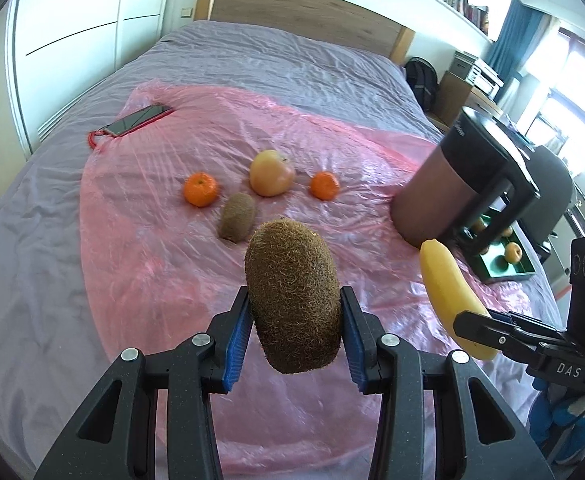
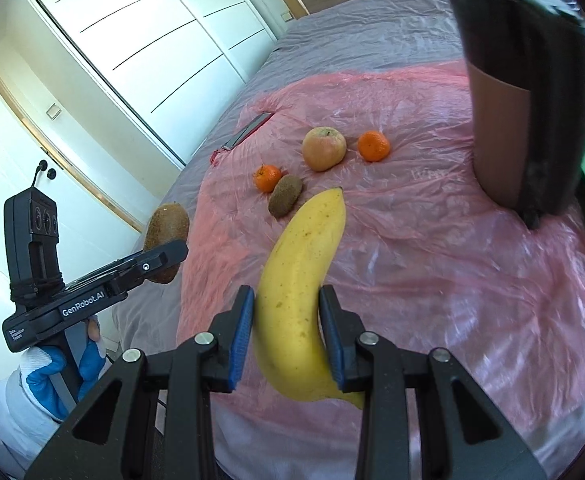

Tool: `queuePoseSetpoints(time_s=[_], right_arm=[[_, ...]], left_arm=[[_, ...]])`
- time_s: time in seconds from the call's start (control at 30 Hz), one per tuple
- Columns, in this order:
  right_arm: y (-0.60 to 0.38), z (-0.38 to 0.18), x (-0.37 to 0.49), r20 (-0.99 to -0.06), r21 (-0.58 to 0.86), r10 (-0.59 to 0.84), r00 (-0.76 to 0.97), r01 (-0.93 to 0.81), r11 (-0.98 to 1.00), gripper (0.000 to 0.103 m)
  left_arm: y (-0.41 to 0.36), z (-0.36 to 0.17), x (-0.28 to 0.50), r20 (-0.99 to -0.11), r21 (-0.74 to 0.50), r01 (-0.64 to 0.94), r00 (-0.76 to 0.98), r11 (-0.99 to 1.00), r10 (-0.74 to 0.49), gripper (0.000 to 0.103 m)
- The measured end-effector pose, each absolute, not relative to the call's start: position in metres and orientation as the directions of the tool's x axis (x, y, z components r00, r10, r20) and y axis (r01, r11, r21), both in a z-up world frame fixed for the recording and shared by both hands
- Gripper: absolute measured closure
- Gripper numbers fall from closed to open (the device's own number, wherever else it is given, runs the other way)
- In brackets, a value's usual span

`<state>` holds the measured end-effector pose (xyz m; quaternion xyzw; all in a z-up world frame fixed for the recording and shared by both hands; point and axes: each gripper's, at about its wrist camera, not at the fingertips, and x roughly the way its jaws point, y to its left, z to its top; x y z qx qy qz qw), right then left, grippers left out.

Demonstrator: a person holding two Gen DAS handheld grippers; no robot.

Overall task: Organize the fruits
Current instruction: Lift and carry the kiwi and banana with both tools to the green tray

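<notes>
Your landmark is the wide sheet of crinkled pink plastic film (image 1: 180, 264) spread over the grey bedcover. At its right edge stands the tall brown jug with a black lid and handle (image 1: 448, 184), and just beyond that sits the green compartment tray (image 1: 504, 270), already holding some fruit. Near the sheet's middle lie a pale yellow-pink apple (image 1: 271, 173), two small orange mandarins (image 1: 200, 189) (image 1: 325, 185) and a fuzzy brown kiwi (image 1: 237, 216). Your right gripper (image 2: 286, 330) is clenched around a long yellow banana (image 2: 298, 280); your left gripper (image 1: 297, 336) clasps a second fuzzy brown kiwi (image 1: 292, 296). Both fruits hang above the sheet's near side, so this looks like the carry stage. Next, you probably need to steer each fruit past the jug to the tray without knocking it.
</notes>
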<state>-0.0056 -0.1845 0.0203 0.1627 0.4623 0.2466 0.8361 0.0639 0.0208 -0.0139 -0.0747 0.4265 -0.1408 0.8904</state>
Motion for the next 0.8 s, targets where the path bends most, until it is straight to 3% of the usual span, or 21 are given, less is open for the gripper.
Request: queuePoseSetpoints(time_s=[0.8], right_arm=[[-0.338, 0.027, -0.073, -0.667, 0.491, 0.396, 0.631, -0.027, 0.871, 0.072]], left_arm=[[-0.142, 0.013, 0.009, -0.746, -0.226, 0.499, 0.464, 0.836, -0.478, 0.066]])
